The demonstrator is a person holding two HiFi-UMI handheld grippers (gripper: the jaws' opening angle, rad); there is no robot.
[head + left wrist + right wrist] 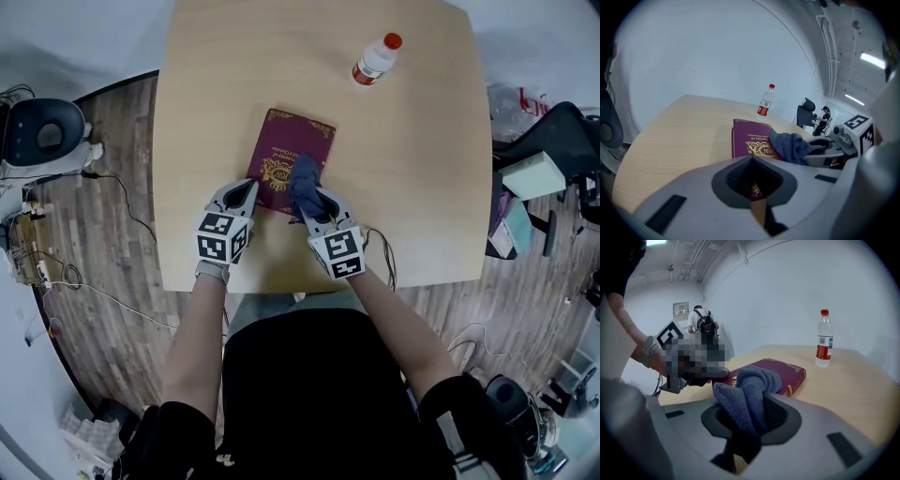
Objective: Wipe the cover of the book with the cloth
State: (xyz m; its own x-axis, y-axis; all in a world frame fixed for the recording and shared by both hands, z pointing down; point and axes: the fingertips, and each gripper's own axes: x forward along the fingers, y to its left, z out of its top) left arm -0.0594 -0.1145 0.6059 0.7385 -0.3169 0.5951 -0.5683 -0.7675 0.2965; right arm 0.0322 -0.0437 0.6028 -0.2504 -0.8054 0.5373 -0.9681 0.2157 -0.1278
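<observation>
Right gripper [314,206] clamps the blue cloth [305,181] onto the maroon book [284,148], hiding its near-right corner. Left gripper [246,193], jaws together, seemingly presses its near-left edge. Bottle [375,60] stands far right.

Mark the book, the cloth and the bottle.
book [286,141], head view, bare upper part of the cover
cloth [305,186], head view, bunched middle
bottle [375,61], head view, middle of the body

L gripper [757,199] jaws together at maroon book [749,139] near edge, blue cloth [790,145] on cover, bottle [765,101] behind
</observation>
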